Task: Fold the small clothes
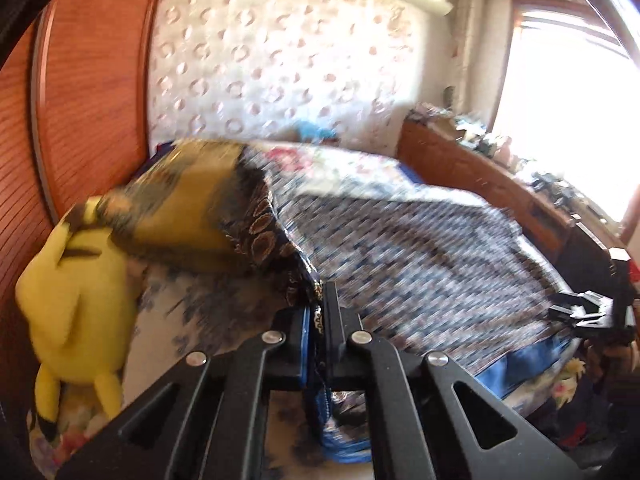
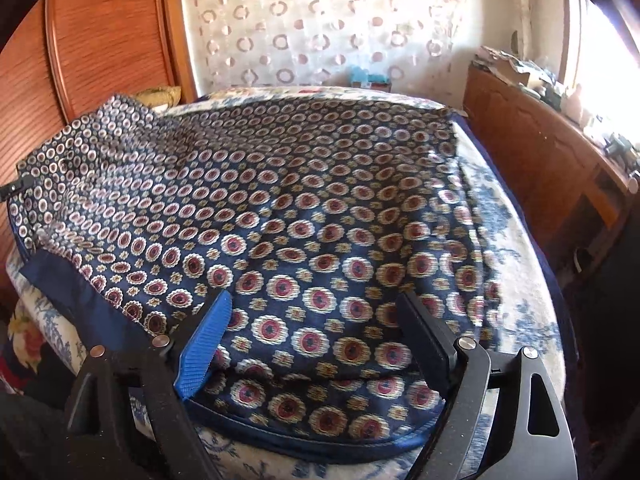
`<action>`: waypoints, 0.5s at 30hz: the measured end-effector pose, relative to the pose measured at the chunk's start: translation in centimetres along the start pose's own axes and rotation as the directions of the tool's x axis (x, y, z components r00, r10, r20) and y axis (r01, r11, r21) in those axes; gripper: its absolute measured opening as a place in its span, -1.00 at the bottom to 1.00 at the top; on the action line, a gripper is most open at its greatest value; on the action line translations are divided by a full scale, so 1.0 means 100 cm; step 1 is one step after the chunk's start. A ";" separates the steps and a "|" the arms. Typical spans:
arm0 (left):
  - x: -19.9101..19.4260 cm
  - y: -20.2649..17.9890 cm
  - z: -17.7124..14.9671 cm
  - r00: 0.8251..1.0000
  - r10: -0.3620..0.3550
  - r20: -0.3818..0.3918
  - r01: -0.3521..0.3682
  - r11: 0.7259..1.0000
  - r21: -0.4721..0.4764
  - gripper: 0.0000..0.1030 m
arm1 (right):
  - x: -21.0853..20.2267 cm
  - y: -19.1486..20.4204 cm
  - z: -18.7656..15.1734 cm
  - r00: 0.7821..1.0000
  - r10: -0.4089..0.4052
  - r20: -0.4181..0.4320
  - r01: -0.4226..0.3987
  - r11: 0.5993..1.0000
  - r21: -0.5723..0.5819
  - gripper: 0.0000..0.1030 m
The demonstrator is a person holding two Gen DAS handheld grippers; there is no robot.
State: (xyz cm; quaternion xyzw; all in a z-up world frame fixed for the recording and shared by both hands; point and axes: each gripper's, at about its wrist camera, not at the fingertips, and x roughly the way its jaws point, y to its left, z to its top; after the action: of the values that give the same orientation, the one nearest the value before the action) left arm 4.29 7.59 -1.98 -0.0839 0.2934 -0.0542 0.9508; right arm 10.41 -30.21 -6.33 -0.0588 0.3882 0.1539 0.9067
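The patterned garment [image 2: 304,208] lay spread across most of the bed [image 2: 516,320], its near hem hanging close to the bed's front edge and its far end reaching toward the wall side. The left gripper [image 1: 318,316] was clenched on a fold of the garment's edge, cloth pinched between its pads and raised off the bed, probably to carry that side over for a fold; blur in the left wrist view made the exact spot hard to tell. The right gripper [image 2: 316,320] hung just above the near hem with its jaws spread wide, grasping nothing, seemingly placed to take that edge. A yellow plush toy [image 1: 72,292] sat at the bed's left edge against the wooden headboard [image 1: 88,92].
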 end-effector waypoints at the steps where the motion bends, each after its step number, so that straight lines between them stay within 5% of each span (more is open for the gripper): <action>1: 0.000 -0.007 0.006 1.000 -0.018 0.011 0.018 1.000 0.008 -0.96 | -0.004 -0.004 0.000 1.000 -0.008 0.009 0.008 1.000 0.005 0.67; 8: 0.014 -0.067 0.052 0.986 -0.157 0.052 0.153 0.985 0.079 -0.97 | -0.026 -0.033 -0.005 0.997 -0.050 0.059 0.047 0.997 0.054 0.67; 15: 0.029 -0.151 0.086 0.950 -0.309 0.035 0.296 0.934 0.199 -0.97 | -0.040 -0.063 -0.011 0.994 -0.073 0.076 0.064 0.990 0.122 0.67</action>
State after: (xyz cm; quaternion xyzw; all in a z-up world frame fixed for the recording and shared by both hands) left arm 10.73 -6.59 6.33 -0.0379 0.2392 -0.2251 0.9438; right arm 9.14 -37.33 -4.29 -0.0115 0.3578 0.1014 0.9282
